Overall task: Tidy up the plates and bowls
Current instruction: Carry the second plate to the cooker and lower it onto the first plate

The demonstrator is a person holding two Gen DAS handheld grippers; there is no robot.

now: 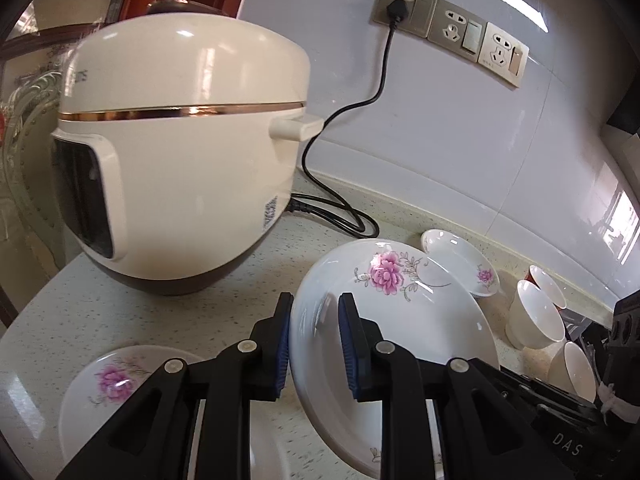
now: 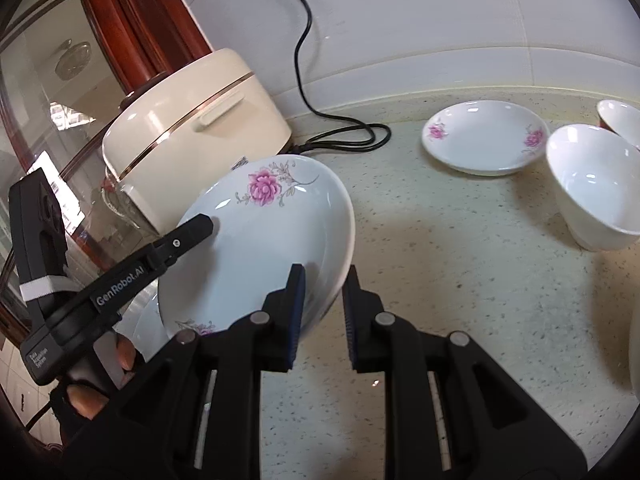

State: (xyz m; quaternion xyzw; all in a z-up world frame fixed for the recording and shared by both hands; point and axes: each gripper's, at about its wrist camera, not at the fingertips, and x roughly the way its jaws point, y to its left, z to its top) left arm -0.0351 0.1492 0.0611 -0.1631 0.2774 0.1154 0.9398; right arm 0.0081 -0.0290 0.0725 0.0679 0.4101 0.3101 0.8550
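Note:
A large white plate with pink flowers [image 1: 384,320] hangs tilted above the counter, and both grippers hold it. My left gripper [image 1: 316,299] is shut on the plate's left rim. In the right wrist view, one of its fingers [image 2: 192,234] lies across the plate's [image 2: 260,240] face. My right gripper [image 2: 325,271] is shut on the opposite rim. A second flowered plate [image 1: 108,384] lies flat on the counter below and to the left. A small flowered dish [image 2: 484,138] and white bowls [image 2: 592,188] stand further right.
A cream rice cooker [image 1: 180,152] stands close at the left, and its black cord [image 1: 344,212] runs along the counter to the wall sockets [image 1: 404,8]. Behind it are a wooden frame and glass [image 2: 60,100]. A person's fingers [image 2: 92,396] grip the left handle.

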